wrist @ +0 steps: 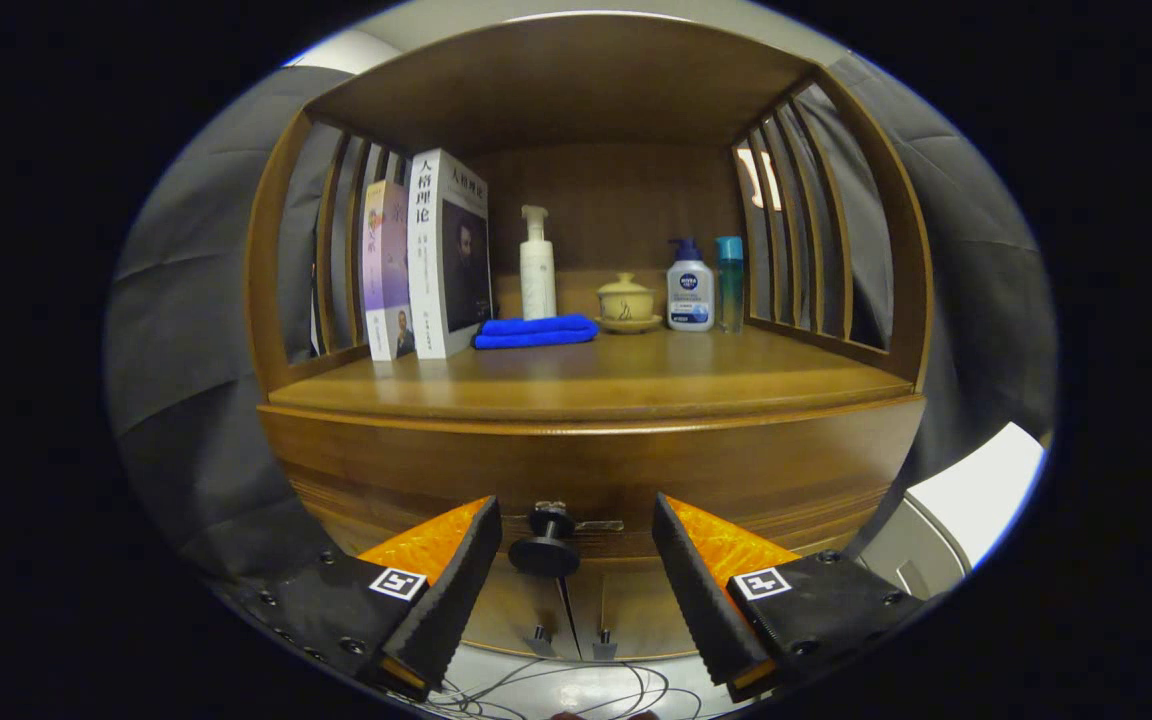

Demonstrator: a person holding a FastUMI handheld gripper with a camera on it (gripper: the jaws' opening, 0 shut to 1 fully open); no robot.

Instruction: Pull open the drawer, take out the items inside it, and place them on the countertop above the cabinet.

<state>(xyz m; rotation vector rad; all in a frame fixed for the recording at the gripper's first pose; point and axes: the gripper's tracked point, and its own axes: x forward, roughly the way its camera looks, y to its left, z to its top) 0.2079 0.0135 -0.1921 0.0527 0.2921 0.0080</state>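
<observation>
- Two fingers of the tool (576, 545) stand wide apart, open, with nothing held; their inner faces look ribbed.
- Right between the fingers sits the drawer knob (544, 548), a small dark round knob on a short stem. It touches neither finger.
- Behind the knob is the drawer (596, 470), a wide wooden front that curves a little. It is shut, so what is inside cannot be seen.
- I think the knob is hard and smooth, so it could slip. The best place to hold it looks like the stem, just behind the round cap.
- The drawer looks heavy and stiff, so I think it needs a straight, steady pull.
- Above the drawer, beyond the fingers, lies the counter (596, 385), flat brown wood with a soft shine.
- Far back on it stand two books (426, 255), a folded blue cloth (534, 331), a tall white pump bottle (537, 265), a little lidded cup (626, 300) on a saucer, a short white bottle (690, 290) and a thin teal bottle (729, 280).
- Wooden slats (801, 235) close in both sides.
- Below the fingers lie thin wires (576, 690) on a pale floor.
</observation>
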